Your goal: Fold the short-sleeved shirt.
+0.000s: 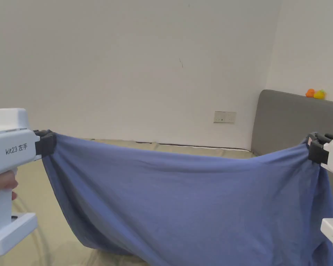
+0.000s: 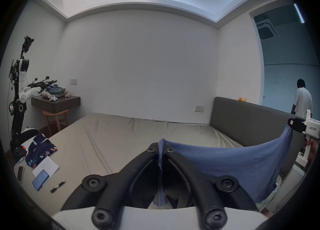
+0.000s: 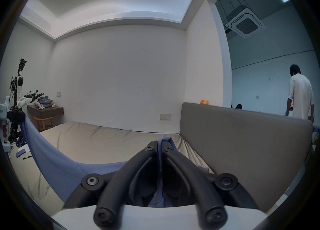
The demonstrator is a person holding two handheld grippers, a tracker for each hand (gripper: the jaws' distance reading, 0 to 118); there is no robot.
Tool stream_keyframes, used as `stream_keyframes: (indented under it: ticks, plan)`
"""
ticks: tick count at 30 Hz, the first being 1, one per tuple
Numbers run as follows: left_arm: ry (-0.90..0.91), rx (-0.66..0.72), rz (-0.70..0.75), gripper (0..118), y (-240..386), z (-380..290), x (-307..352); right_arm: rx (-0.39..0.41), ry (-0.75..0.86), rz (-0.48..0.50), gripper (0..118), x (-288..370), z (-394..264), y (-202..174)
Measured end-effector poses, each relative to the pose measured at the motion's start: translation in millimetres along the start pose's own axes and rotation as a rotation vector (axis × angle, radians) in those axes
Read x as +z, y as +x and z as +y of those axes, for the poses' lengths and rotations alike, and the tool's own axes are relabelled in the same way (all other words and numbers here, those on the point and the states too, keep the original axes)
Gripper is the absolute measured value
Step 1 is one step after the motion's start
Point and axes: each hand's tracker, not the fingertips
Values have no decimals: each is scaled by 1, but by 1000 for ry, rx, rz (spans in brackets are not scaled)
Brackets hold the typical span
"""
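Blue shirt [image 1: 183, 204] above the bed [image 1: 204, 150], stretched between left gripper [image 1: 47, 142] and right gripper [image 1: 314, 151], jaws of each clamped on 1 corner.

A bedroom used as a robot lab: a wide bed [image 2: 121, 140] with grey headboard [image 3: 242, 140] mid-frame, a robot arm [image 2: 20, 85] at far left.

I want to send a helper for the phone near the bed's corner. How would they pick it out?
On the beige bed, go to the corner by the patterned dark bag. On the white paper there lies the blue phone, unlike the black phone beside it.
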Motion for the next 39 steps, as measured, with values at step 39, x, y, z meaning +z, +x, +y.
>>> stream_keyframes:
  ticks: [39]
  plan:
    - [-29,-207,263,0,-36,25,-339,72,5,21,3,-383,-29,-92]
